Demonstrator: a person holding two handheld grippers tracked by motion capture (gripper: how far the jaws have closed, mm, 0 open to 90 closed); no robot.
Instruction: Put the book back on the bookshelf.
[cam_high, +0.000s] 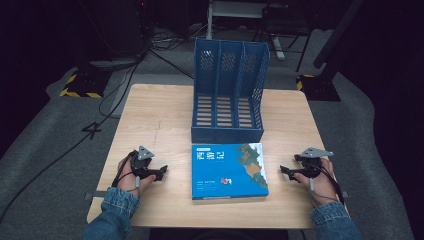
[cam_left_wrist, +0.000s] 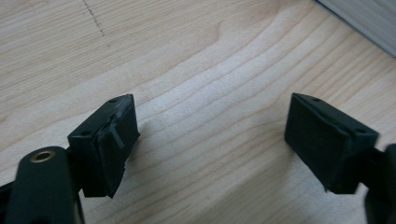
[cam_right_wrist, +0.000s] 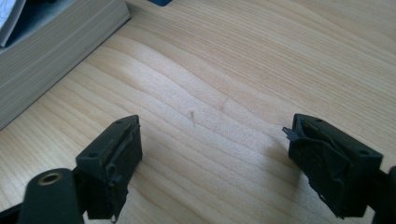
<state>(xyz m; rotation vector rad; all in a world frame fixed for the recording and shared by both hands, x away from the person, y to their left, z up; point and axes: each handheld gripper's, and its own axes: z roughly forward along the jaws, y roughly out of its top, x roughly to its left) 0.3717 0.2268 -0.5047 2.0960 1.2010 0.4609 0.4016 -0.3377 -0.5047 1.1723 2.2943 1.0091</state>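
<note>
I saw blue denim sleeves (cam_high: 112, 210) cuffed on both forearms. Each hand carried a black gripper: the left gripper (cam_high: 161, 172) and the right gripper (cam_high: 285, 171) both wore a grey three-cornered plate on top, with a dark cable trailing toward six o'clock. Up close, the black pads (cam_left_wrist: 114, 140) looked scuffed, with small screws and a brass-ringed hole.

1 table (cam_high: 150, 115). 1 blue file rack (cam_high: 227, 95) w/ 3 slots, at far edge. 1 book (cam_high: 229, 171), near edge. 2 grippers: left (cam_high: 161, 172), right (cam_high: 285, 171), 2 jaws ea.
</note>
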